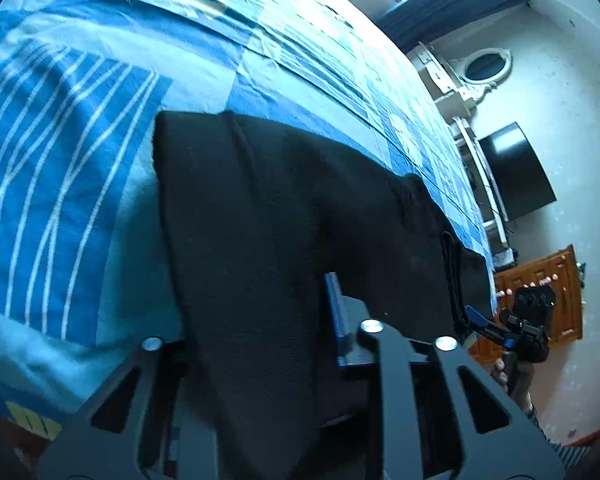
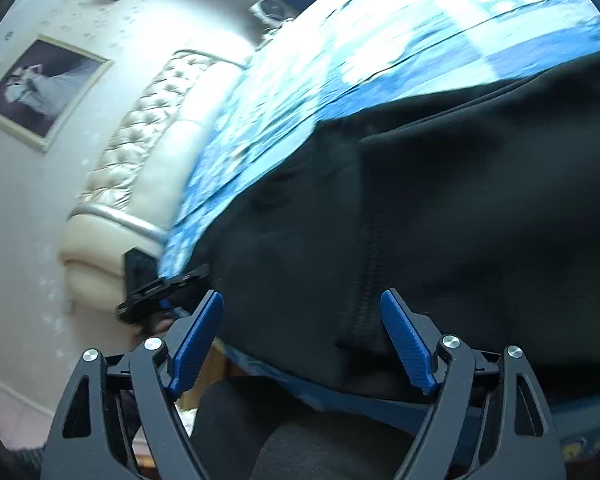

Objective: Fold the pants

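In your left wrist view, the left gripper is clamped on the black pants, which drape over its fingers and lie across the blue patterned bedspread; beyond the bed's edge you see a dark screen and the right gripper. In your right wrist view, the right gripper has its jaws apart at the pants' near edge, and only here do a tufted headboard and framed picture show. No writing is legible.

Both grippers were black metal with triangular cut-outs and silver round screws behind the fingers. The right gripper carried ribbed blue pads; the left gripper showed one blue pad.
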`<action>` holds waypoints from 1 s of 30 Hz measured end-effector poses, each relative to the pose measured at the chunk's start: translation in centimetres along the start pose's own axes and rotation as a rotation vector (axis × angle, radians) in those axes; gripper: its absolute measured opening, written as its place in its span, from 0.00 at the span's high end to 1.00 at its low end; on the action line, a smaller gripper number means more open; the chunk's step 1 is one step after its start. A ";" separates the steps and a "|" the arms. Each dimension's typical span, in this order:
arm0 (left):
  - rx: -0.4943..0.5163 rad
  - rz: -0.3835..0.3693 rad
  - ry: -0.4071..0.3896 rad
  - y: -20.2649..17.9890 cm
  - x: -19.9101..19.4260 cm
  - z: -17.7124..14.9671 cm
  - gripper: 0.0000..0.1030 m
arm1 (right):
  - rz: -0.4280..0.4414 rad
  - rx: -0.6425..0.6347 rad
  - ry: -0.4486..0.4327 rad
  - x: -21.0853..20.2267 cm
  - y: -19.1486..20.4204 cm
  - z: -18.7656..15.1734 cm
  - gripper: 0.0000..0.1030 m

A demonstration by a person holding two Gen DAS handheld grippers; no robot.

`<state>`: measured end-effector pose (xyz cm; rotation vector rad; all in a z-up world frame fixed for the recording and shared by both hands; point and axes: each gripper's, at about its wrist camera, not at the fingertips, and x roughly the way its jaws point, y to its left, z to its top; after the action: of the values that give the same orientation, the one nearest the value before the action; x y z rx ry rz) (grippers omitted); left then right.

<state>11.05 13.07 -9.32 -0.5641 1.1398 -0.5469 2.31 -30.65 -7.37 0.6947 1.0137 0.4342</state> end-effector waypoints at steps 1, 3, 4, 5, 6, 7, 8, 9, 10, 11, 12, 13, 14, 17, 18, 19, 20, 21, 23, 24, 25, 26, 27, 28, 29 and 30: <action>-0.010 0.007 -0.003 -0.2 -0.2 0.1 0.84 | -0.033 -0.002 -0.019 -0.6 0.1 0.1 0.22; -0.011 0.023 -0.018 -1.0 -0.9 0.1 0.85 | -0.083 -0.010 -0.049 -1.5 0.2 0.1 0.22; -0.011 0.026 -0.025 -1.5 -1.3 0.3 0.85 | -0.102 -0.014 -0.067 -2.2 0.2 0.2 0.21; -0.009 0.025 -0.032 -2.0 -1.7 0.4 0.86 | -0.113 -0.019 -0.082 -2.8 0.3 0.2 0.21; -0.003 0.027 -0.042 -2.6 -2.3 0.5 0.86 | -0.129 -0.025 -0.095 -3.3 0.2 0.2 0.21; 0.008 0.030 -0.049 -3.6 -2.7 0.7 0.86 | -0.155 -0.039 -0.107 -3.9 0.3 0.2 0.21; 0.019 0.031 -0.053 -4.1 -3.1 0.7 0.86 | -0.173 -0.053 -0.115 -4.3 0.5 0.2 0.21; 0.041 0.037 -0.061 -5.5 -3.6 0.8 0.87 | -0.193 -0.073 -0.125 -4.9 0.6 0.2 0.21; 0.057 0.042 -0.066 -6.3 -4.1 0.9 0.87 | -0.209 -0.085 -0.133 -5.3 0.7 0.2 0.20; 0.079 0.049 -0.072 -8.0 -4.4 1.0 0.87 | -0.233 -0.097 -0.142 -5.7 0.8 0.1 0.20; 0.092 0.052 -0.077 -8.9 -4.5 1.0 0.87 | -0.251 -0.105 -0.146 -6.1 0.8 0.1 0.19; 0.106 0.055 -0.080 -10.0 -4.6 0.9 0.87 | -0.261 -0.108 -0.149 -6.4 0.7 0.1 0.19; 0.119 0.058 -0.083 -11.1 -4.7 0.9 0.87 | -0.267 -0.109 -0.153 -6.7 0.7 0.1 0.19; 0.169 0.084 -0.081 -15.0 -4.2 1.1 0.88 | -0.281 -0.095 -0.168 -8.0 -0.1 0.2 0.18; 0.197 0.108 -0.077 -16.6 -3.8 0.9 0.88 | -0.284 -0.089 -0.172 -8.4 -0.3 0.1 0.18; 0.228 0.134 -0.076 -18.0 -3.3 0.8 0.88 | -0.280 -0.083 -0.181 -8.9 -0.5 0.2 0.18; 0.250 0.153 -0.076 -18.9 -2.8 0.8 0.88 | -0.275 -0.080 -0.188 -9.4 -0.6 0.0 0.18; 0.282 0.175 -0.075 -20.6 -2.2 0.5 0.88 | -0.274 -0.079 -0.193 -9.8 -0.7 0.0 0.18; 0.326 0.200 -0.071 -23.0 -1.1 0.3 0.88 | -0.274 -0.078 -0.209 -10.6 -0.9 -0.1 0.18; 0.354 0.218 -0.066 -24.5 -0.2 0.1 0.88 | -0.271 -0.078 -0.218 -11.1 -1.0 -0.1 0.18; 0.374 0.235 -0.060 -25.7 0.6 -0.2 0.88 | -0.267 -0.078 -0.225 -11.6 -1.1 -0.2 0.18; 0.389 0.248 -0.052 -26.7 1.5 -0.5 0.88 | -0.264 -0.078 -0.232 -12.1 -1.3 -0.3 0.18; 0.402 0.259 -0.046 -27.6 2.2 -0.7 0.88 | -0.263 -0.076 -0.237 -12.4 -1.4 -0.3 0.18; 0.419 0.276 -0.042 -28.4 3.0 -1.0 0.88 | -0.258 -0.071 -0.244 -12.8 -1.7 -0.4 0.18; 0.439 0.298 -0.037 -29.4 4.1 -1.4 0.88 | -0.253 -0.064 -0.251 -13.2 -1.9 -0.5 0.18; 0.455 0.315 -0.033 -30.3 5.0 -1.7 0.88 | -0.250 -0.059 -0.255 -13.5 -2.1 -0.5 0.18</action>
<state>7.51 -12.81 6.95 0.0005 1.0053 -0.4988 -4.51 -40.39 -0.68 0.5456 0.8290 0.1520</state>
